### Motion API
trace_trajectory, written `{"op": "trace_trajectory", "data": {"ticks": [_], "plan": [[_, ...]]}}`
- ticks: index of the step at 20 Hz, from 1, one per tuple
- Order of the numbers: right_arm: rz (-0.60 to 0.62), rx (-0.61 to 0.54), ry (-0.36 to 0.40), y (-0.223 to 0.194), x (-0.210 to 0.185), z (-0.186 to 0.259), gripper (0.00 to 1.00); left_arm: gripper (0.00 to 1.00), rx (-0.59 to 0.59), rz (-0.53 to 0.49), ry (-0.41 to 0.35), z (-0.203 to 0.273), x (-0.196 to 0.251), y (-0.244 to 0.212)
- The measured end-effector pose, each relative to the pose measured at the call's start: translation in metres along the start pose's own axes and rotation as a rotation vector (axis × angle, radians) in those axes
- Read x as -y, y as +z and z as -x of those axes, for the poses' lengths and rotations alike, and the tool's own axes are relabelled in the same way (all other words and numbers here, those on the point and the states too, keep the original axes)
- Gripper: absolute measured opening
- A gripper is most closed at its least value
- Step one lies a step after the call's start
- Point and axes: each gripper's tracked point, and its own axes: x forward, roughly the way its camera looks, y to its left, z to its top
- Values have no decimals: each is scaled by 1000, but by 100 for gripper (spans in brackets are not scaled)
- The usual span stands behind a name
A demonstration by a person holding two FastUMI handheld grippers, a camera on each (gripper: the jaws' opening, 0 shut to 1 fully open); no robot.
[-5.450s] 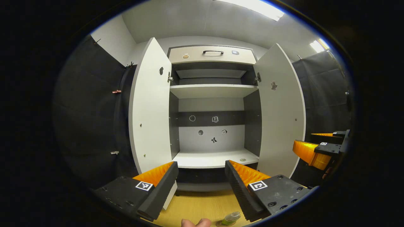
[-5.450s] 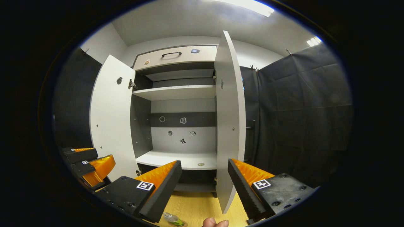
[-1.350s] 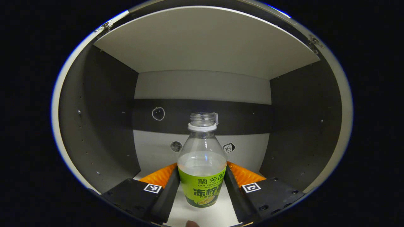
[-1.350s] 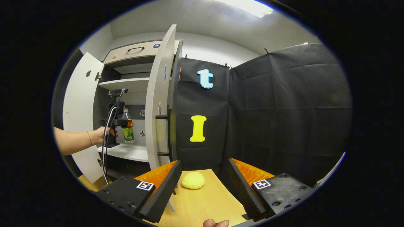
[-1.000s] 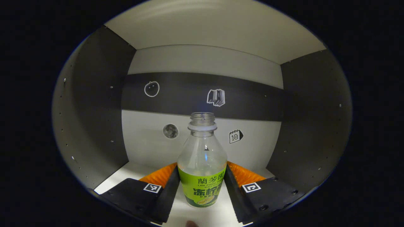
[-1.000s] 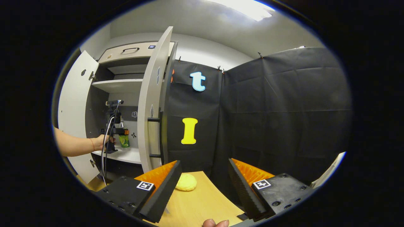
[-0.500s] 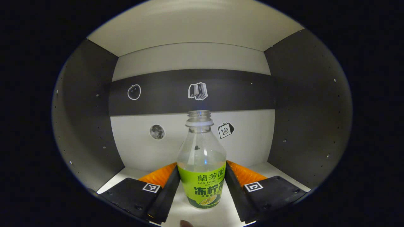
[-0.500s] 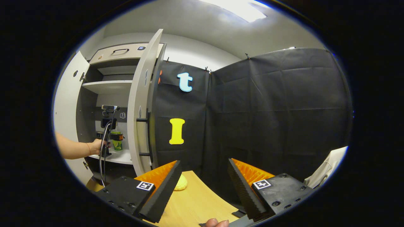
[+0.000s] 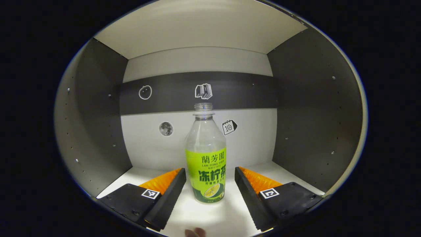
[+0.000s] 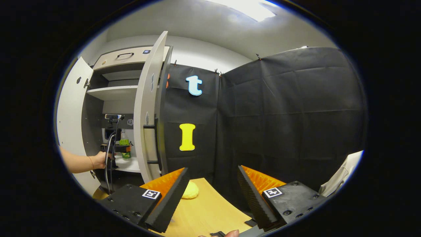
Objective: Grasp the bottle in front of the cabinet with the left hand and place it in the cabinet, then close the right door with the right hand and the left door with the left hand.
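A clear bottle [image 9: 206, 154] with a green label and no cap stands upright on the white lower shelf [image 9: 289, 169] of the cabinet. My left gripper [image 9: 210, 179] is open, its fingers to either side of the bottle's base with a gap on both sides. In the right gripper view the bottle [image 10: 125, 144] is small inside the cabinet, with a hand [image 10: 98, 158] holding the left gripper [image 10: 115, 148] beside it. My right gripper [image 10: 213, 182] is open and empty above the wooden table [image 10: 210, 210]. The right door [image 10: 148, 112] stands open, its dark handle [image 10: 154, 143] facing me; the left door [image 10: 70, 112] is open too.
A yellow round object [image 10: 190, 190] lies on the table behind my right gripper's left finger. Dark side walls [image 9: 95, 131] close in the cabinet compartment, and an upper shelf [image 10: 111, 92] sits above it. Black cloth [image 10: 279, 115] walls the booth on the right.
My left gripper has opened and let go of the bottle, which now stands on the shelf, and has drawn back a little. The right gripper view has barely shifted.
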Motion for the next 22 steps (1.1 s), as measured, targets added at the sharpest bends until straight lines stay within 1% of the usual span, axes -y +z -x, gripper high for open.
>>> {"op": "trace_trajectory", "data": {"ticks": [1, 3, 6, 8, 10, 12, 14, 16, 19, 22], "plan": [[-11, 14, 36, 4, -5, -2, 97, 94, 10, 2, 7, 11, 0, -1], [-16, 26, 75, 7, -11, -10, 98, 94, 28, 21, -8, 35, 5, 1], [-6, -6, 127, 2, -18, -26, 97, 94, 67, 68, -21, 78, 7, 13], [-38, -23, 162, 3, -26, -36, 98, 94, 74, 89, -41, 109, 11, 20], [-69, -50, 198, -2, -34, -47, 97, 94, 84, 98, -32, 138, 8, 30], [-89, -64, 223, -2, -40, -57, 98, 93, 96, 107, -24, 164, 6, 37], [-97, -64, 248, -2, -44, -67, 98, 95, 107, 111, -8, 193, -1, 40], [-103, -73, 267, -2, -47, -78, 99, 93, 103, 107, -7, 222, -5, 38], [-117, -81, 288, -1, -55, -90, 99, 95, 99, 67, 35, 261, -25, 32], [-107, -81, 305, -3, -60, -92, 99, 95, 67, 91, 34, 299, -34, 23]]}}
